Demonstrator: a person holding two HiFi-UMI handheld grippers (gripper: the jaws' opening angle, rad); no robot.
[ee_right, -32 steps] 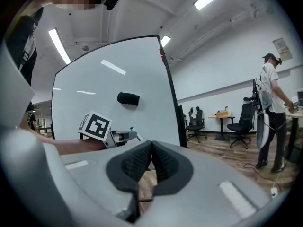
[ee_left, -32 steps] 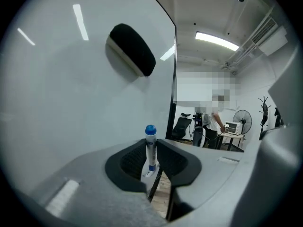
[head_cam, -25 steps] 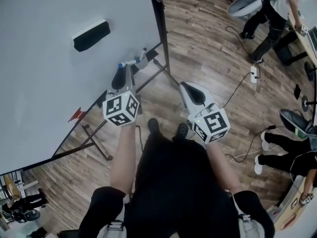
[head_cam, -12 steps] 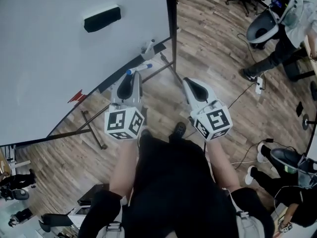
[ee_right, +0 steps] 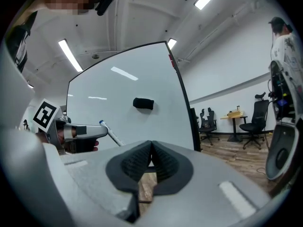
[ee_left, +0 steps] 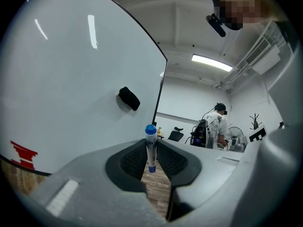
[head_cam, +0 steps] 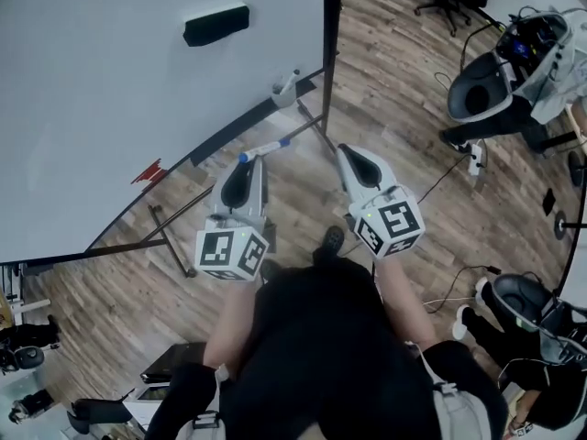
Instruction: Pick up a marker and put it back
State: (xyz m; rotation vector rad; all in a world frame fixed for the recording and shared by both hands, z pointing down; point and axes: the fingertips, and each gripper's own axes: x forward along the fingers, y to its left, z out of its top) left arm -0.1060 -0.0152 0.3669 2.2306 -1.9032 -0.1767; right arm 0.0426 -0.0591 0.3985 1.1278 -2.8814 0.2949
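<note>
The left claw [ee_left: 150,146] is clamped on the marker [ee_left: 150,137], which stands crosswise between its pads with the blue cap poking out past one side. The right claw [ee_right: 150,148], just beside it, has its jaws pressed together with nothing between them. The whiteboard [head_cam: 138,71] and its black eraser [head_cam: 215,24] lie ahead of the left claw's tips, apart from them.
</note>
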